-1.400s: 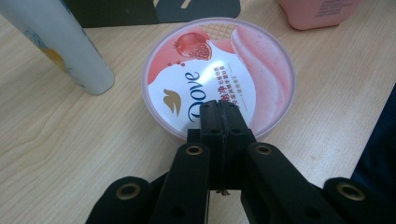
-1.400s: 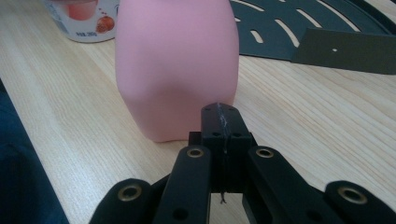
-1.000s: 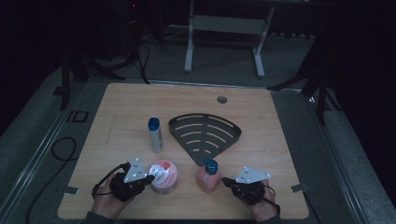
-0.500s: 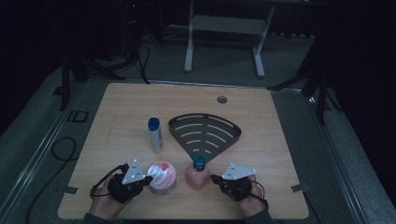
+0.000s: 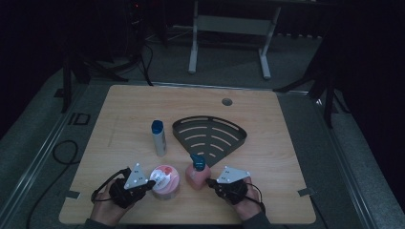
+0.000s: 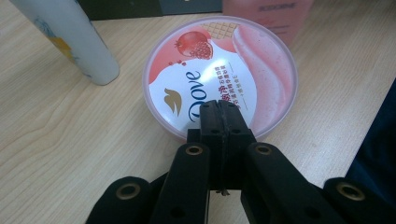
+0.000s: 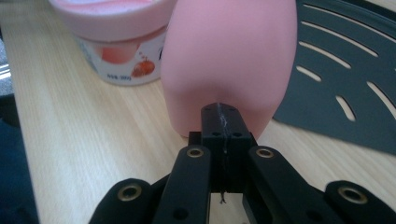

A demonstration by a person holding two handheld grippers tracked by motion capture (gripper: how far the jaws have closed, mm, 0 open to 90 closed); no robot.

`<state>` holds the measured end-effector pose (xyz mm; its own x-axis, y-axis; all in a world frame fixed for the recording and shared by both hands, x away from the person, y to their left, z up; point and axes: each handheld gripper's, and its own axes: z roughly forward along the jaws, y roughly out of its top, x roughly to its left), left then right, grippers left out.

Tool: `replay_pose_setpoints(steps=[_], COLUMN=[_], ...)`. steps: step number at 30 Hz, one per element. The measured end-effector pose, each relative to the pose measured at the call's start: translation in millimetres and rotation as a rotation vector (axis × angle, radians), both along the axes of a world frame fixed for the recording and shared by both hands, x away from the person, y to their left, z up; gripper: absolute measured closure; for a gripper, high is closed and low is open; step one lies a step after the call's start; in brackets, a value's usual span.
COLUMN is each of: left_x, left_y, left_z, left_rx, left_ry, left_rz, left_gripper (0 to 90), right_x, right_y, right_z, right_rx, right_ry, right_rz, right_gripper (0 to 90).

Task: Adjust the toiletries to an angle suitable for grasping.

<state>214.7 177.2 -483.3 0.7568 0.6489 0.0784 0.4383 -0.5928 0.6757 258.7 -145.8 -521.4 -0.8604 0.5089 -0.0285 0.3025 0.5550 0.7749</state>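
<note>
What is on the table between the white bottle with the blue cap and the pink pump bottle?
Nothing: in the high view, bare wood separates the white bottle and the pink pump bottle; the dark slotted tray sits beside that stretch.

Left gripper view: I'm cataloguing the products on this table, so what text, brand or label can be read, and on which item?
"Dove": dark blue script with a gold dove emblem on the lid of the pink Dove tub.
Chinese characters in red beside it on that lid: too small to read.
Faint print on the pink bottle behind the tub: blurred, unreadable.
White bottle: a yellow and blue graphic, no legible words.
</note>
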Motion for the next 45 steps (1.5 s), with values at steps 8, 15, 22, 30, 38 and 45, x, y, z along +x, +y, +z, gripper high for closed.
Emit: replay_pose_setpoints(steps=[8, 15, 22, 30, 38, 45], left_x=[-0.2, -0.1, 0.0, -0.1, 0.3, 0.4], left_y=[0.7, 1.4, 1.3, 1.6, 2.0, 2.1], left_z=[0.2, -0.4, -0.3, -0.4, -0.4, -0.4], left_rx=[0.001, -0.007, -0.008, -0.009, -0.010, -0.012], left_ry=[0.003, 0.003, 0.005, 0.004, 0.006, 0.006], left_rz=[-0.003, -0.005, -0.002, -0.005, -0.008, -0.009], left_gripper=[89.9, 89.9, 90.0, 90.0, 89.9, 89.9], right_x=[15.2, 15.6, 27.5, 33.9, 50.5, 60.4], right_y=[26.8, 15.9, 7.2, 28.3, 48.2, 65.2], right_z=[0.3, 3.0, 0.8, 1.5, 2.4, 1.7], right_rx=[-0.026, 0.010, 0.030, 0.006, 0.003, 0.013], right_ry=[-0.033, -0.020, 0.006, -0.007, -0.014, -0.011], right_rz=[0.040, 0.006, -0.023, 0.012, 0.016, 0.035], right_gripper=[90.0, 89.9, 89.9, 90.0, 90.0, 90.0])
